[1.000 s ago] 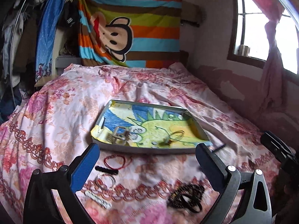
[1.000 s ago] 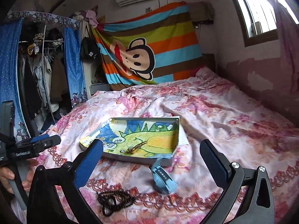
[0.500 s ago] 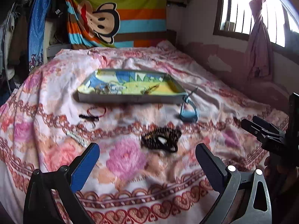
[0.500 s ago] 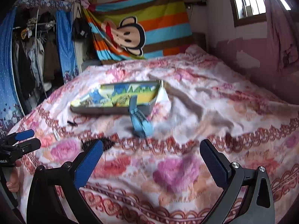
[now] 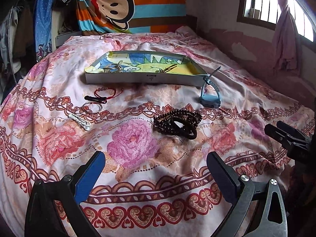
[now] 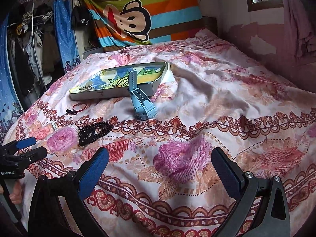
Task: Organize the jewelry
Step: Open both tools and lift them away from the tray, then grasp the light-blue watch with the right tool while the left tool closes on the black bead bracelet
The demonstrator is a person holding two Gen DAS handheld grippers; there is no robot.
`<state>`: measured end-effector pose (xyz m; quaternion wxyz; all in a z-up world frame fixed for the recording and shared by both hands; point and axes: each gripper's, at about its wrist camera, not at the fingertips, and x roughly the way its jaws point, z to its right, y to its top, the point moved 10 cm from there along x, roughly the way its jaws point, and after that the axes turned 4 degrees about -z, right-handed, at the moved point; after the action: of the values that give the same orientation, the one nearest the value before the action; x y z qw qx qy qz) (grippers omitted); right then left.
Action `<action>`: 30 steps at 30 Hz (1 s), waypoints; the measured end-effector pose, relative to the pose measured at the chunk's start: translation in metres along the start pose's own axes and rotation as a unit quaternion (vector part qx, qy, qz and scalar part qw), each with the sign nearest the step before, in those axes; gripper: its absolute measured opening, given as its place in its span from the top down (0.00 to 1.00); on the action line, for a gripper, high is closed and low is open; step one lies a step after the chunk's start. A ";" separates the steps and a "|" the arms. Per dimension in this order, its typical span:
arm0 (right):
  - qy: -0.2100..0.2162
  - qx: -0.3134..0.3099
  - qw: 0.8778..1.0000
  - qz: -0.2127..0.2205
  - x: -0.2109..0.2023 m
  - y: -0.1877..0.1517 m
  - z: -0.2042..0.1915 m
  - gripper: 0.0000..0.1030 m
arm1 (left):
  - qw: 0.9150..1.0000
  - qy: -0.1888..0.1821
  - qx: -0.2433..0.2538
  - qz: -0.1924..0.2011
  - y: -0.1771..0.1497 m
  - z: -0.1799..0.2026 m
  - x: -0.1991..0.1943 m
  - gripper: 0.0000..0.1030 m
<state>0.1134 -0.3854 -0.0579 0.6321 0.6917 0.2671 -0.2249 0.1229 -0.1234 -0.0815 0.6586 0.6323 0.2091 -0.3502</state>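
Note:
A shallow box lid with a cartoon print lies on the floral bedspread and holds a few small pieces. In front of it lie a red cord bracelet, a black clip, a silver ring bangle, a white hair clip, a dark bead necklace and a light blue watch leaning on the lid's corner. My left gripper hangs open over the bed's near edge, nothing between its fingers. My right gripper is open too, well short of the watch.
A striped monkey blanket hangs behind the bed. Clothes on a rack and a blue curtain stand to the left. A wall with a window runs along the right. A hand holds the left gripper's handle at the left edge.
Both grippers have pulled back from the box lid toward the bed's near edge. The jewelry now lies farther ahead. Both stayed open and empty.

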 end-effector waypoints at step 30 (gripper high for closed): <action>0.067 -0.008 0.997 -0.032 0.083 0.044 -0.010 0.20 | 0.993 -0.033 0.084 -0.069 0.010 0.046 0.058 0.16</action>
<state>0.2049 -0.3712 -0.0777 0.6110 0.6910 0.3325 -0.1964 0.1610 -0.1807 -0.1107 0.5838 0.6575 0.2001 -0.4322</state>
